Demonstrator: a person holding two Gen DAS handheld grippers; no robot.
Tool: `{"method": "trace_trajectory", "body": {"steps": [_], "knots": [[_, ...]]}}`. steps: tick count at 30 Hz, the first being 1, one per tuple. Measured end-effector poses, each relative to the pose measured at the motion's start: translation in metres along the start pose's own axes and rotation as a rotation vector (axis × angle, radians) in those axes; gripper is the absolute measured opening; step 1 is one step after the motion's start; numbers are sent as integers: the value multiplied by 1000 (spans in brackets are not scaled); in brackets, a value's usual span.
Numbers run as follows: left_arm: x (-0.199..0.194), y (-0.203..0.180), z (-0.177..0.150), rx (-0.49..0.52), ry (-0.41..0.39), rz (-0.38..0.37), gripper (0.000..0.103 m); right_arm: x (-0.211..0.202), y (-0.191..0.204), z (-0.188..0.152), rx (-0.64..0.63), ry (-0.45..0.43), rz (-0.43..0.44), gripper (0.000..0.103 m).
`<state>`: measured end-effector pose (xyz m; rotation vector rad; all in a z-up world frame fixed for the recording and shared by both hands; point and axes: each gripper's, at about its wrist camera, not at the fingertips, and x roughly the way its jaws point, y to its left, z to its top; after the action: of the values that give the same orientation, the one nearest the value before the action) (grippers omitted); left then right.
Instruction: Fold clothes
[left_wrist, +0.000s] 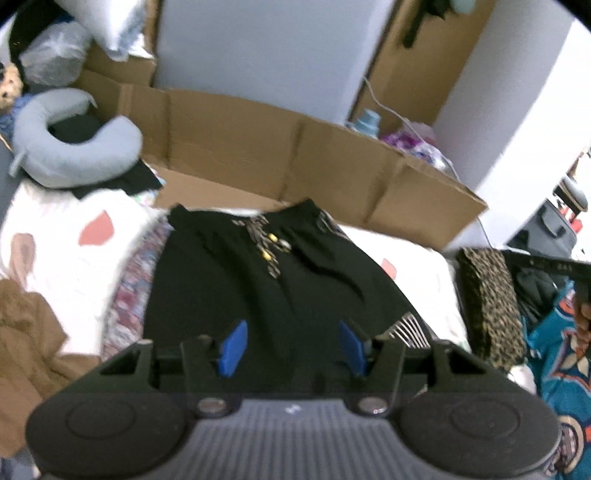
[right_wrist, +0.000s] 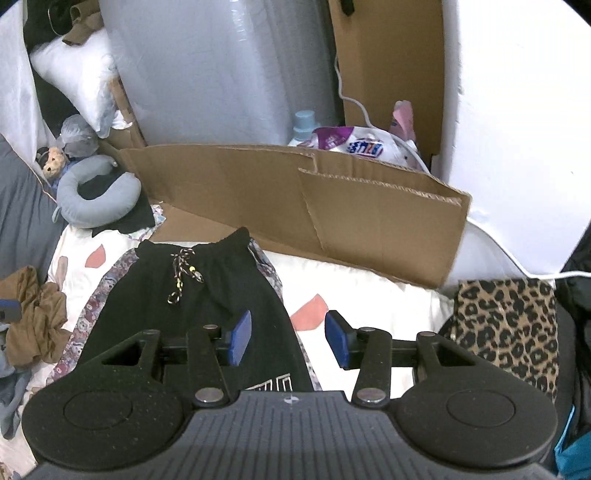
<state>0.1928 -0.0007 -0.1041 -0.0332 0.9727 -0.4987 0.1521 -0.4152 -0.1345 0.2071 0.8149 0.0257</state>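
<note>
Right wrist: one black shorts (right_wrist: 207, 295), one open tool (right_wrist: 288, 341).

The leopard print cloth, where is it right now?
In the right wrist view the leopard print cloth lies at the right, beyond the right gripper, below the cardboard box.

The shorts (right_wrist: 207, 291) lie at centre frame in the right wrist view, on a patterned cloth (right_wrist: 92, 314) spread over the bedsheet (right_wrist: 351, 291). Behind them, across the middle of the frame, stands a cardboard box (right_wrist: 332, 206) with a bottle (right_wrist: 304, 123) and a bag (right_wrist: 354, 142) behind its rim. At left sits a neck pillow (right_wrist: 96, 199); below it, at the left edge, a crumpled garment (right_wrist: 33, 314). At lower right lies a folded garment (right_wrist: 509, 325). The right gripper (right_wrist: 288, 339) fills the bottom, the left gripper (left_wrist: 291, 343) likewise in its own view.
</note>
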Motion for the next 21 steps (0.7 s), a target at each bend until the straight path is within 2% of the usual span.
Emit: {"method": "trace_trajectory", "body": {"steps": [11,13,21], "knots": [[51,-32,-54,18,94,-93,56,-1,-10,-67,44,-13,-32,51],[61,-34,-63,28,97,-85,56,3,-12,-83,46,-6,-40,51],[92,-12,-94,-63,157,-75,56,31,-32,-137,79,34,-95,51]]}}
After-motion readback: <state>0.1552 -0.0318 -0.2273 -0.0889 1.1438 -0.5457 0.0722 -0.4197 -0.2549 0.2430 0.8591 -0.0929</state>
